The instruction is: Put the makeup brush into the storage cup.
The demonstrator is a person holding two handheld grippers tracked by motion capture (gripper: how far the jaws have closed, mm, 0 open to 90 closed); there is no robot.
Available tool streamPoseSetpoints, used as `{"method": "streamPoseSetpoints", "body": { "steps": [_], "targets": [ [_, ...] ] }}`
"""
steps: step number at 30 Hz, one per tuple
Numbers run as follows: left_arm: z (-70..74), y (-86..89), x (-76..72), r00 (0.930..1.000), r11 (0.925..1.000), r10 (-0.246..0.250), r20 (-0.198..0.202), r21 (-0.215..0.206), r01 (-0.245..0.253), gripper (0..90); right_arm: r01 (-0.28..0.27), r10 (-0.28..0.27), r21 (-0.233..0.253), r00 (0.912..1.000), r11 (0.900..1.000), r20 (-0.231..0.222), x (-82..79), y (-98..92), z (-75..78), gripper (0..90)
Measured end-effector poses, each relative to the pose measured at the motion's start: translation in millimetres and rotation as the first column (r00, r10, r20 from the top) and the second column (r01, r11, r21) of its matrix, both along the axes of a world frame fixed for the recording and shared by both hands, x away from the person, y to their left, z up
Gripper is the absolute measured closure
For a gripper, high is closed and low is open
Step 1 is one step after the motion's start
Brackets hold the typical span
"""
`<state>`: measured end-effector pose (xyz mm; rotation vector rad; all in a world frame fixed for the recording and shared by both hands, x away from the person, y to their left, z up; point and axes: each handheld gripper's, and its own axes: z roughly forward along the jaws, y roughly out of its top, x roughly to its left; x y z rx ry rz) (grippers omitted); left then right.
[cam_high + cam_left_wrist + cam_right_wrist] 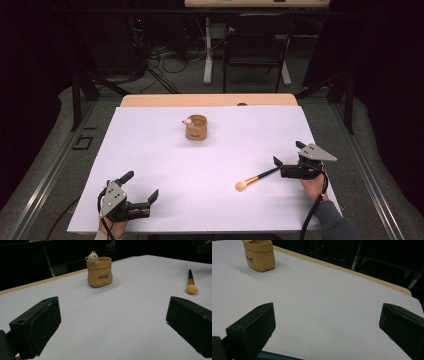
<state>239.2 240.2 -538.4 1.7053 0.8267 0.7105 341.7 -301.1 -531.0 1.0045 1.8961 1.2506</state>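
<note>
Brush [255, 178] lies flat just beside the open right gripper [286, 155].

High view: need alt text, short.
A white-covered table seen from above, with a small tan pot with a bear figure on its rim standing near the far middle and a makeup brush lying at the near right. The right gripper sits open by the brush's handle end; the left gripper rests open at the near left.
</note>
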Motion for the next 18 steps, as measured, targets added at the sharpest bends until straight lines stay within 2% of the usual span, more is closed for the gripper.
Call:
{"method": "streamPoseSetpoints", "body": {
  "steps": [12, 18],
  "targets": [
    [-0.2, 0.1, 0.7, 1.0000, 1.0000, 0.000, 0.000, 0.001, 0.000, 0.0, -0.008, 0.008, 0.000, 0.9999, 1.000, -0.006, 9.4, -4.7, 9.9, 0.0],
    [0.1, 0.2, 0.9, 1.0000, 1.0000, 0.002, 0.003, 0.001, -0.002, 0.0, -0.023, 0.023, -0.009, 0.9993, 1.000, -0.029, 14.5, -6.9, 11.3, 0.0]
  ]
}}
